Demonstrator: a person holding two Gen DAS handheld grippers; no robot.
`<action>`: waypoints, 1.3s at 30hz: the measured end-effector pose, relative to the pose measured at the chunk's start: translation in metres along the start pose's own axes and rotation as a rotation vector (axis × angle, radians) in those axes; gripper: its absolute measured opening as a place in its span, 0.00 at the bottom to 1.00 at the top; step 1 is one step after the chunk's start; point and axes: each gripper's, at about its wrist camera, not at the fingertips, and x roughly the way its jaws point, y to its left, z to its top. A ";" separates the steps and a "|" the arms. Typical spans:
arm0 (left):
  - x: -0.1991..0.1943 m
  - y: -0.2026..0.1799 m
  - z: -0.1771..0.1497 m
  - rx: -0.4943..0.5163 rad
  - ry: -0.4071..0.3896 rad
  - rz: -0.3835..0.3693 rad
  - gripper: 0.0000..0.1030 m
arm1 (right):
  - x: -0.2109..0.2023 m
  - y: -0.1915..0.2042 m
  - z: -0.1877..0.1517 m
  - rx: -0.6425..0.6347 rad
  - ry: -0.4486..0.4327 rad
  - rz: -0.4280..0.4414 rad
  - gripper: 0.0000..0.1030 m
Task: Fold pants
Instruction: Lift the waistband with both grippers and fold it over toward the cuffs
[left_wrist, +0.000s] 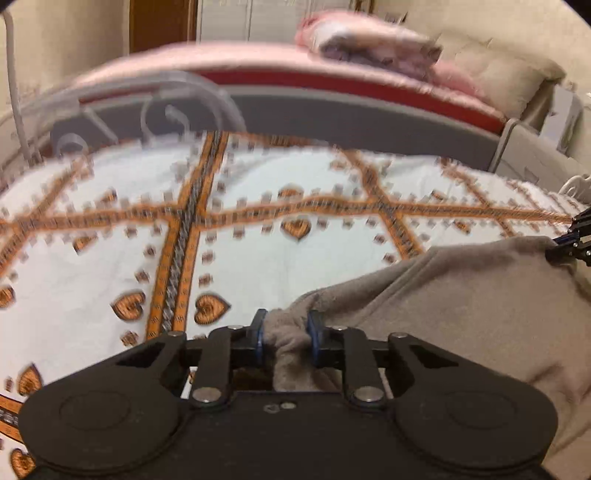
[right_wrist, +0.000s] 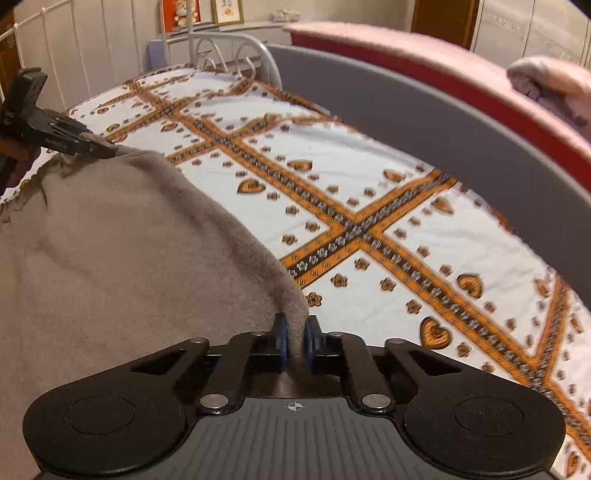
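Note:
The pants (left_wrist: 461, 295) are grey-brown fleece, held up over a bed with a white sheet patterned in orange bands and hearts (left_wrist: 258, 221). My left gripper (left_wrist: 286, 332) is shut on one corner of the pants. My right gripper (right_wrist: 295, 339) is shut on another corner of the pants (right_wrist: 129, 240). The cloth hangs stretched between them. The right gripper shows at the right edge of the left wrist view (left_wrist: 569, 243). The left gripper shows at the upper left of the right wrist view (right_wrist: 99, 149).
A grey bed rail (right_wrist: 424, 122) runs along the far side of the bed. Beyond it lies a second bed with a pink cover (left_wrist: 258, 62) and a folded pink and grey bundle (left_wrist: 369, 40). A white metal bed frame (right_wrist: 229, 48) stands at the bed's end.

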 end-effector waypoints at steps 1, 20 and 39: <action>-0.012 0.000 -0.002 -0.005 -0.036 -0.013 0.09 | -0.011 0.004 0.000 -0.012 -0.020 -0.011 0.09; -0.227 -0.073 -0.188 -0.300 -0.211 -0.032 0.61 | -0.215 0.222 -0.214 -0.100 -0.252 -0.198 0.56; -0.205 -0.058 -0.207 -0.829 -0.195 -0.195 0.44 | -0.193 0.172 -0.190 0.651 -0.269 -0.145 0.55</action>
